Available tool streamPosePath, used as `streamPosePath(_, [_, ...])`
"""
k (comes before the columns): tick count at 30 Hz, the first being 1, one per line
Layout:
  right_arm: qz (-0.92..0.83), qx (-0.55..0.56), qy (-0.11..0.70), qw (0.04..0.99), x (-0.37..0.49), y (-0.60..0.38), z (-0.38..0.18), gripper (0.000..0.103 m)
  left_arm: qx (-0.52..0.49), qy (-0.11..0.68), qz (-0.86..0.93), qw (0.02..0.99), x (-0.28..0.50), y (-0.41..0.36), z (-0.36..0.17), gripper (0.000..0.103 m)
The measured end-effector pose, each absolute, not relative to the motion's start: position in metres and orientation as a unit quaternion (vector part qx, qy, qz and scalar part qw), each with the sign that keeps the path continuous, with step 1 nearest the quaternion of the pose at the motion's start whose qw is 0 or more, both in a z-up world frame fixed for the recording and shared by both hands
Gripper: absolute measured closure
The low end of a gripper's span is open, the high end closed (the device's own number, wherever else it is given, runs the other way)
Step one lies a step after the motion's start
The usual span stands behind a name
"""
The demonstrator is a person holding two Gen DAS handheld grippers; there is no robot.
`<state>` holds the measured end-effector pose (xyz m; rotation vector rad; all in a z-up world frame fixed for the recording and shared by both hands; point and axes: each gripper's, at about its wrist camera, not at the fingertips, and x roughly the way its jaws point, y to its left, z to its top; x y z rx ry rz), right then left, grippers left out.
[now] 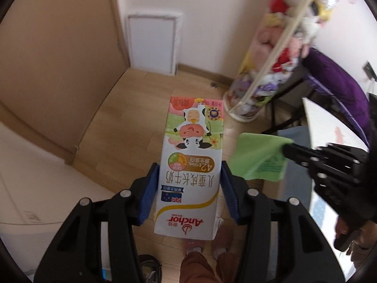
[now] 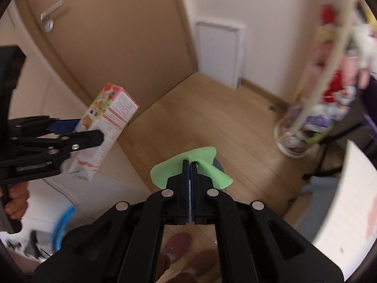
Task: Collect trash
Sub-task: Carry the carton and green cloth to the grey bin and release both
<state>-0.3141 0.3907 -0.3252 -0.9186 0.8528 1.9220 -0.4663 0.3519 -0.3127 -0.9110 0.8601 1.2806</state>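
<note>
The milk carton (image 1: 190, 165) bore "Anchor" in red, upside down, with "4.2" in a gold band and Chinese "儿童成长牛奶". Its side print in the right wrist view was illegible.

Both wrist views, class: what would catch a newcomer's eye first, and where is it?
First, the white cardboard milk carton with a cartoon cow, clamped upside down between the blue pads of the left tool. Next, the bright green crumpled plastic wrapper, pinched in the shut right tool above the wooden floor. Right of both stands a tall clear tube of plush toys.
</note>
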Motion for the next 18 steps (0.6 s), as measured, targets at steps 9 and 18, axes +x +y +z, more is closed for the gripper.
streamPosePath(9, [0.764, -0.428, 0.337, 0.345, -0.372, 0.427, -0.471, 0.082, -0.433, 0.376, 0.562, 0.596, -0.492, 0.367, -0.441, 0.051])
streamPosePath(18, [0.737, -0.439, 0.353, 0.374, -0.343, 0.429, -0.501, 0.074, -0.440, 0.389, 0.536, 0.607, -0.485, 0.382, -0.508, 0.051])
